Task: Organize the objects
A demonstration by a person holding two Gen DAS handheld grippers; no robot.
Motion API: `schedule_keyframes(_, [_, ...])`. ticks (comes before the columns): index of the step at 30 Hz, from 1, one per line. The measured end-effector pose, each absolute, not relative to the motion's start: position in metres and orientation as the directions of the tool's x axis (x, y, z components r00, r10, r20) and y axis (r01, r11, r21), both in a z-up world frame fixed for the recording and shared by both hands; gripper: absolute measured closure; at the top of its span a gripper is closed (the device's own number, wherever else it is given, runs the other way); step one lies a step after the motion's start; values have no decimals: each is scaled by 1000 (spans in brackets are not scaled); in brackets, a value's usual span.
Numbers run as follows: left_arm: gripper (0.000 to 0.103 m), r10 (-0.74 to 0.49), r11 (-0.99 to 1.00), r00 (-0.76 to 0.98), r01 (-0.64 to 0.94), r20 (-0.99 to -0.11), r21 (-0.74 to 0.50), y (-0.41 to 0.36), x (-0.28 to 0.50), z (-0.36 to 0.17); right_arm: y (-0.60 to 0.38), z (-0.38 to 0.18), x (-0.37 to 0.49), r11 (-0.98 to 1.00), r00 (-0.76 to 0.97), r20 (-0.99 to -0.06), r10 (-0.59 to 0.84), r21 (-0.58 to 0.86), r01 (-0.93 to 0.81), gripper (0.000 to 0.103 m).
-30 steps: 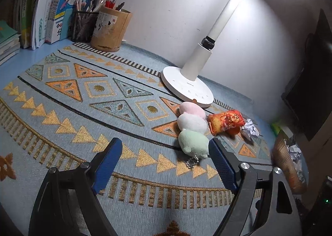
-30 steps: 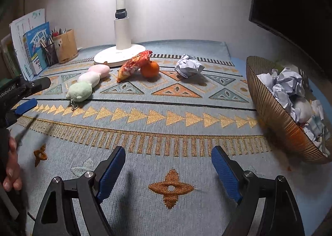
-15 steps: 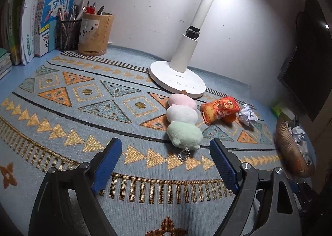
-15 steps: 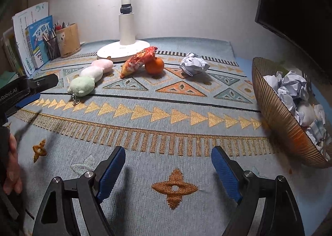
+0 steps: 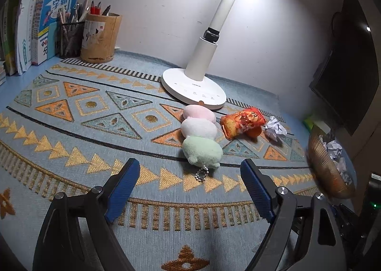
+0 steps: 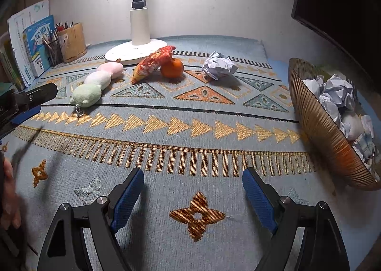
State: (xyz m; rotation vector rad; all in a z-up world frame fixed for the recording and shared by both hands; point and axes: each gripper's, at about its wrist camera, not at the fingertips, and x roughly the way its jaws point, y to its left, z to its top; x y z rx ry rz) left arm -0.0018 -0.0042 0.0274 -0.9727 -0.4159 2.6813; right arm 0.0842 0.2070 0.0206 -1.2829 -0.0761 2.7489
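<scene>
Left gripper (image 5: 188, 174) swung toward pink-white-green plush dango toy (image 5: 201, 136), now centred ahead; jaws wide, empty. Right gripper (image 6: 193, 181) likewise wide, empty. Pickup judged next.

A lit white desk lamp (image 5: 202, 73) brightens the plain wall (image 5: 162, 8) above the patterned mat (image 6: 190, 128).

The left gripper (image 5: 188, 173) has two black angular arms with open cut-outs, each tipped by a blue ribbed pad, and a round silver screw head sits at every joint. The right gripper (image 6: 193, 175) is built the same: black frame, blue textured pads (image 6: 128, 196), silver pivot screws. In the right wrist view the left tool's black finger carries a small screw and a blue pad edge, and part of the person's hand (image 6: 9, 194) shows on its handle
</scene>
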Motion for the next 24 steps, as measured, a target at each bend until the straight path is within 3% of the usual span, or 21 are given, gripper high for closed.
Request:
schedule_keyframes(12, [17, 371, -906, -730, -148, -574, -397, -10, -4, 27, 218, 17, 78, -996, -600, -797, 76, -26, -91, 19])
schedule_keyframes(15, [17, 381, -899, -733, -150, -564, -412, -12, -4, 27, 222, 15, 76, -994, -583, -809, 73, -11, -108, 12])
schedule_keyframes(19, [17, 368, -905, -732, -142, -574, -401, -11, -6, 26, 227, 16, 75, -993, -583, -810, 61, 12, -121, 12])
schedule_keyframes(24, [17, 356, -918, -727, -156, -588, -364, -3, -8, 27, 228, 22, 55, -992, -582, -813, -36, 98, -77, 13])
